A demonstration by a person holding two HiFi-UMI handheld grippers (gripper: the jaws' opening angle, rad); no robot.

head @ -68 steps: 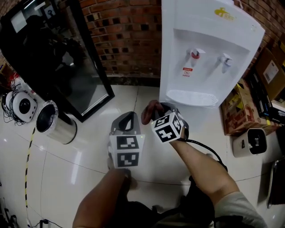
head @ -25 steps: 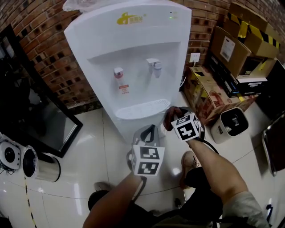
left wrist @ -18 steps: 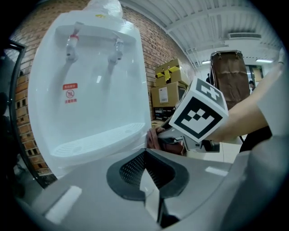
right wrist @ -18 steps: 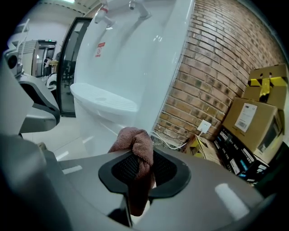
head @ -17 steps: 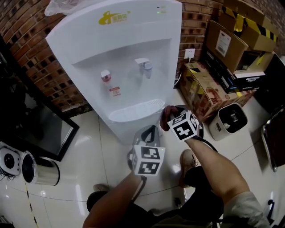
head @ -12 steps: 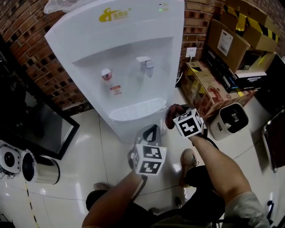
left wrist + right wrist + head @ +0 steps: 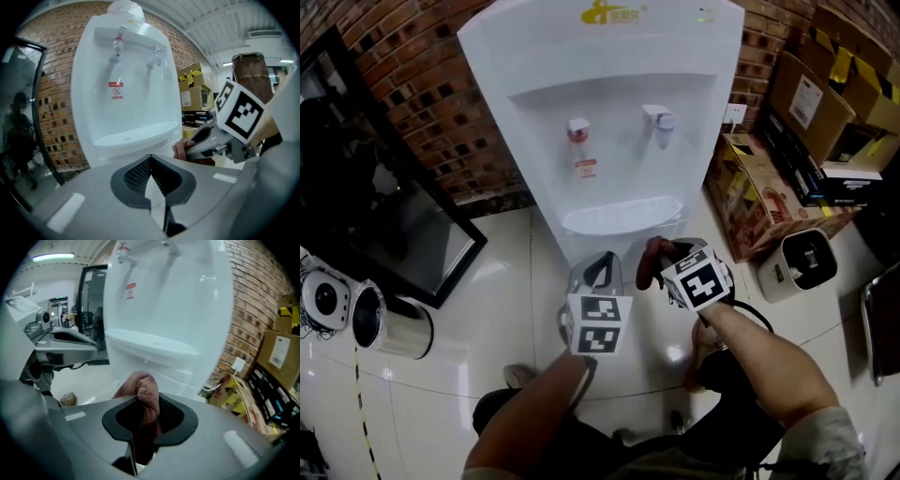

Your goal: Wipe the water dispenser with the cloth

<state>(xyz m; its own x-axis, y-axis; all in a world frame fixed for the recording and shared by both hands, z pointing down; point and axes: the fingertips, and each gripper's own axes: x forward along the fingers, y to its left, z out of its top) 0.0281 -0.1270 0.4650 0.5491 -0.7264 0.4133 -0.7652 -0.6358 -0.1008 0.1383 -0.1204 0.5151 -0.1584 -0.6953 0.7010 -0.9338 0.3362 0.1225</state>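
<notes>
— Where is the head view looking from?

— It is looking steeply down on the front of the water dispenser (image 7: pixel 609 103), with the left gripper (image 7: pixel 598 261) and right gripper (image 7: pixel 664 251) sitting below mid-frame.

— And the gripper views?

— Both are looking along their jaws from low and close, facing the dispenser. Each is catching the other gripper at its edge. All three are sharing the drip tray (image 7: pixel 623 214) and red tap (image 7: pixel 578 127).

The water dispenser (image 7: pixel 609 112) loses its top to the head view's edge; its red label (image 7: pixel 584 168) is unreadably small.
</notes>
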